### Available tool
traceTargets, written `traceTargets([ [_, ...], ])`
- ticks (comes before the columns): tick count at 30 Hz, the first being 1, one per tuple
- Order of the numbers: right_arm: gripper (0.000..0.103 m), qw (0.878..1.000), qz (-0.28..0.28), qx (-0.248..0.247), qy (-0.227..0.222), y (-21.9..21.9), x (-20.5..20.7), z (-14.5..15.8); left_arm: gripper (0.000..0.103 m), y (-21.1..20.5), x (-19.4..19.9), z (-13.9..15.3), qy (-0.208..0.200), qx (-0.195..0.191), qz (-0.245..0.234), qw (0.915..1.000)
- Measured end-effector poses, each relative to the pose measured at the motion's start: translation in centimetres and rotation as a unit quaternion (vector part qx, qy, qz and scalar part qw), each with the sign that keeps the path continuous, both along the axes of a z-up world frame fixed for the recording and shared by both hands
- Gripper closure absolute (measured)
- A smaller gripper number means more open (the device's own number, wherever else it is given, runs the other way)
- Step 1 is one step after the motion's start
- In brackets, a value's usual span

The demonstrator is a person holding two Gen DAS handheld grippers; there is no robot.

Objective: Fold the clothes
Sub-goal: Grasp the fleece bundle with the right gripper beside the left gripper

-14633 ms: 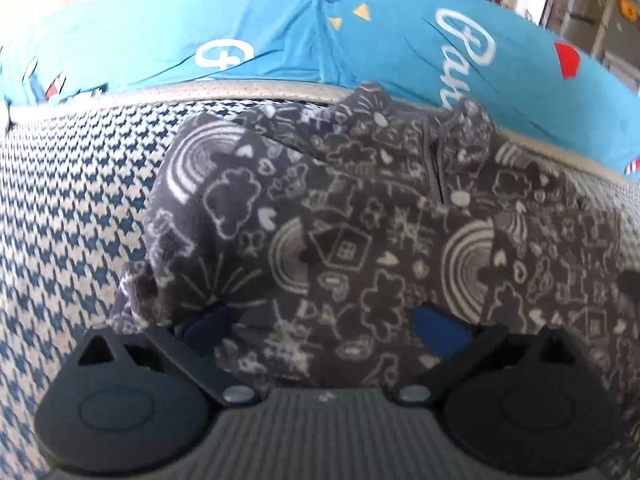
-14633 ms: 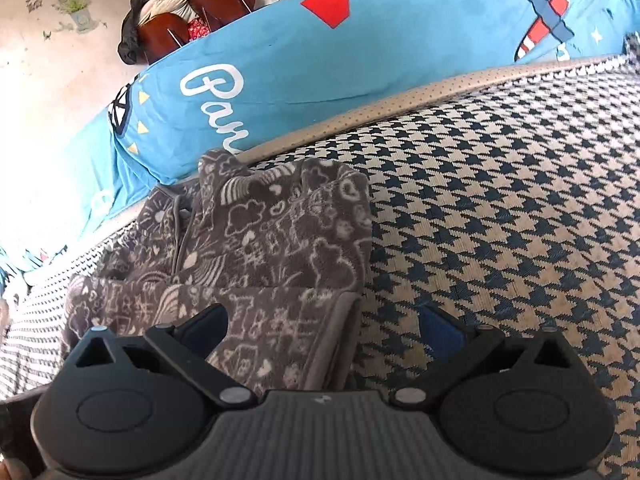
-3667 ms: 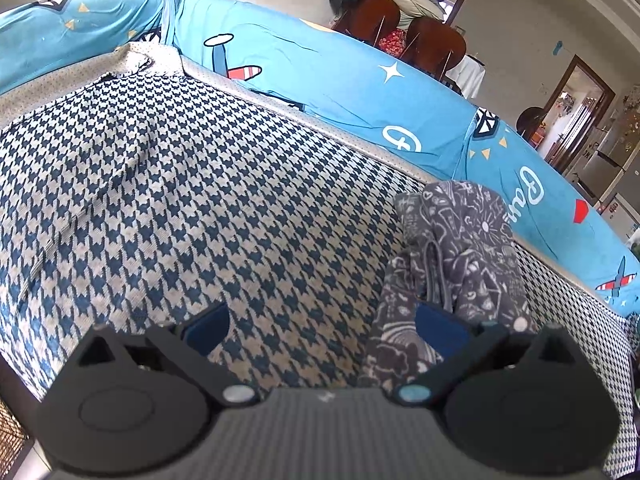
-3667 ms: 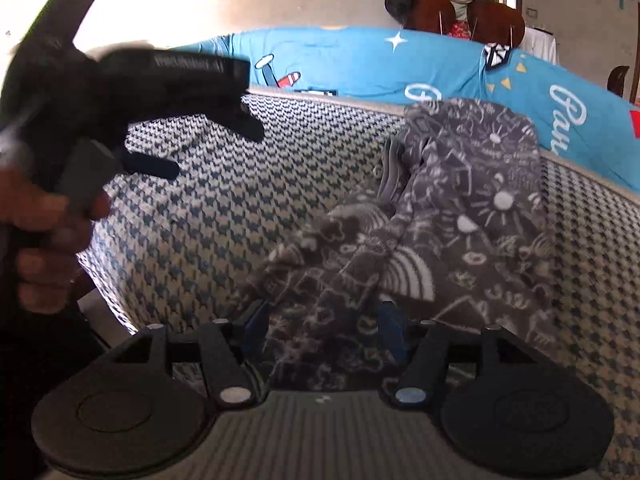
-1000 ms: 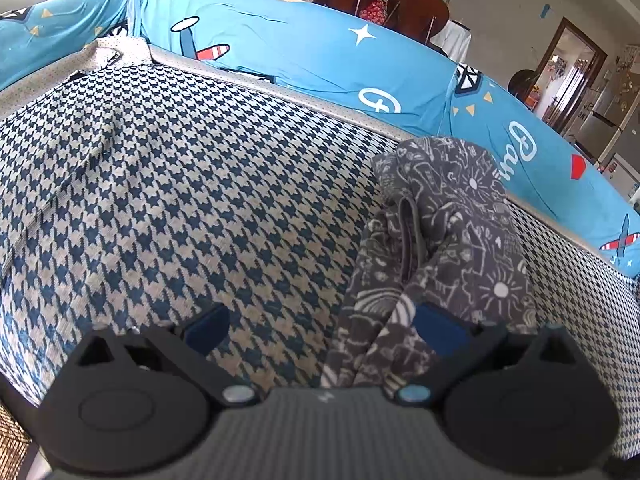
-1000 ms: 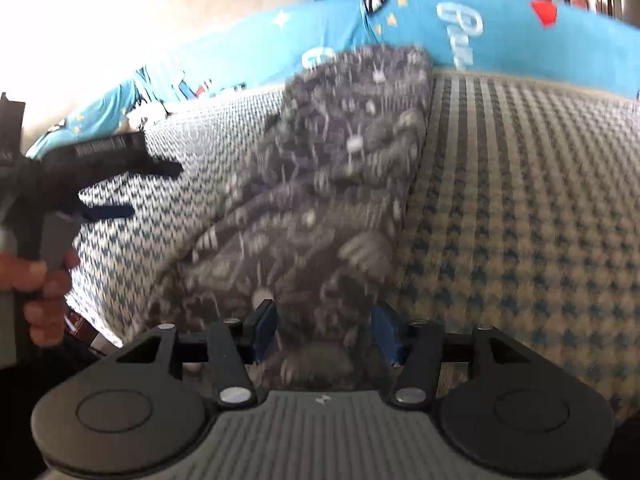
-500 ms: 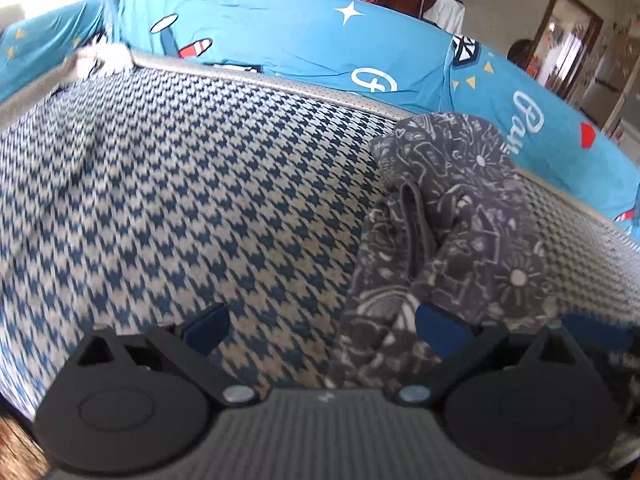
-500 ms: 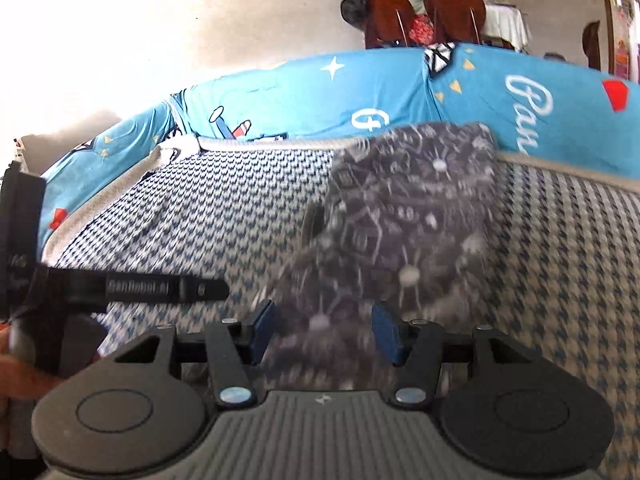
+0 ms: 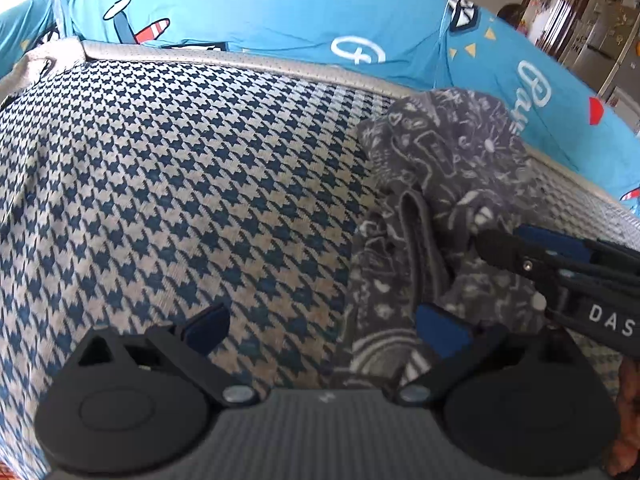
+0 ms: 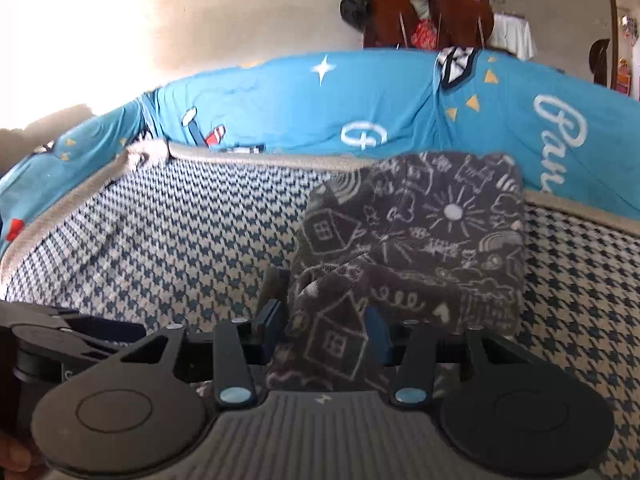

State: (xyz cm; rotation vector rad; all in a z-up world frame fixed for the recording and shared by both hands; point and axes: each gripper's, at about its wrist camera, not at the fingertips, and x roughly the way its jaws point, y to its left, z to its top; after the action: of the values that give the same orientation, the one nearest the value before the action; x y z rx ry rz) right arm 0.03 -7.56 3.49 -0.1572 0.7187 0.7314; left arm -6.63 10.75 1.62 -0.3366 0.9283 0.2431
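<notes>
A dark grey fleece garment [image 9: 448, 184] with white doodle prints lies on the houndstooth cushion [image 9: 180, 184], folded into a thick bundle; it also shows in the right wrist view [image 10: 432, 232]. My right gripper [image 10: 326, 330] is shut on the garment's near edge and folds it back over the bundle; it also enters the left wrist view from the right [image 9: 496, 244]. My left gripper [image 9: 324, 326] is open and empty, just left of the garment, its right finger [image 9: 442, 330] against the cloth.
A blue cartoon-print cover [image 9: 280, 12] drapes the backrest behind the cushion [image 10: 280, 104]. A beige piped seam [image 9: 240, 64] runs along the cushion's back. Chairs with piled clothing [image 10: 420, 8] stand beyond. The left gripper's body [image 10: 60, 344] sits at the right view's lower left.
My right gripper has carried the garment's near edge up and forward over the bundle, and has come into the left wrist view. My left gripper has moved closer to the cloth.
</notes>
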Motion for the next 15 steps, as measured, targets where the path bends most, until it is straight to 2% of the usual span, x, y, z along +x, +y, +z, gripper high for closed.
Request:
traceTargets([
  [3, 0.059, 1.000, -0.002, -0.006, 0.017, 0.4, 0.9, -1.0, 0.000, 0.2, 0.7, -0.5, 0.009, 0.011, -0.011, 0.9998],
  [5, 0.066, 1.000, 0.003, -0.010, 0.019, 0.7, 1.2, -1.4, 0.000, 0.5, 1.0, -0.9, 0.013, 0.008, -0.016, 0.9998],
  [10, 0.074, 1.000, 0.012, -0.012, 0.004, 1.4, 1.2, -1.6, 0.000, 2.1, 1.1, -1.6, 0.018, -0.032, 0.008, 0.9993],
  [15, 0.081, 1.000, 0.013, 0.012, 0.003, 1.5, 1.5, -1.1, 0.000, 2.7, 0.8, -1.0, 0.006, -0.047, 0.028, 0.9985],
])
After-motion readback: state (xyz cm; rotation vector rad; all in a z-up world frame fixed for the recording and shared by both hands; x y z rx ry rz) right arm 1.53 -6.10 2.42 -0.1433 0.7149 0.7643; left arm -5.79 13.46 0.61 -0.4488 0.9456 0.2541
